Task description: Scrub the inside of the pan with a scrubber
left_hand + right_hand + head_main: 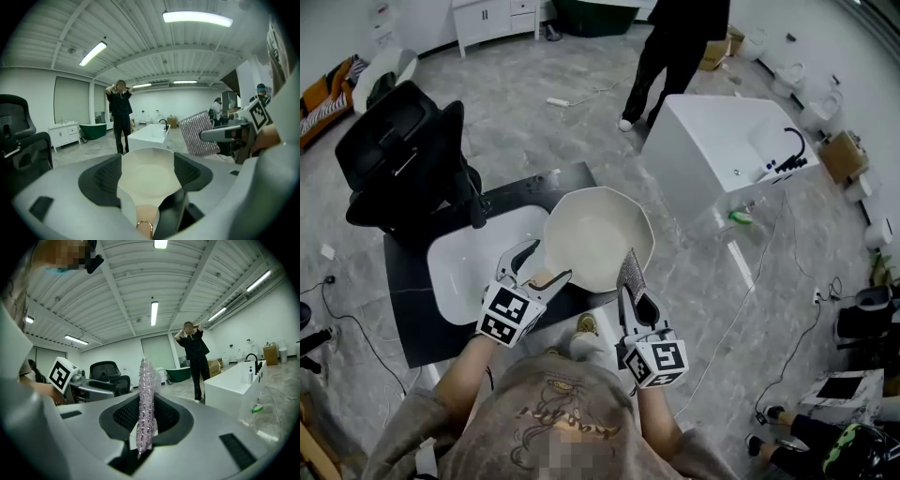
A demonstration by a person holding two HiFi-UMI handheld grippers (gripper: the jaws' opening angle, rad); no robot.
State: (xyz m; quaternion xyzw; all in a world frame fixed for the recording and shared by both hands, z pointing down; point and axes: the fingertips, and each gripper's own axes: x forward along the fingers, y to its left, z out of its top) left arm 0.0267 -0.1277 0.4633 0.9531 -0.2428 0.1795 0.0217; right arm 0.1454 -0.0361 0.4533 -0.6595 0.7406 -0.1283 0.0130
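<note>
Now: one pan [598, 234], handle [144, 218] between wide-apart jaws of left gripper [544, 262]; one scrubber [629, 272] clamped upright in right gripper [636, 302], near pan's right.

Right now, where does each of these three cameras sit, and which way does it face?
Head view: on the person's head, facing steeply down at the pan; forearms, left hand-held gripper and right hand-held gripper show.
Left gripper view: on the left hand-held gripper, facing along its open jaws into the pan.
Right gripper view: on the right hand-held gripper, facing along jaws shut on the scrubber.
Shared: both gripper views show the standing person in black and the white tub.
</note>
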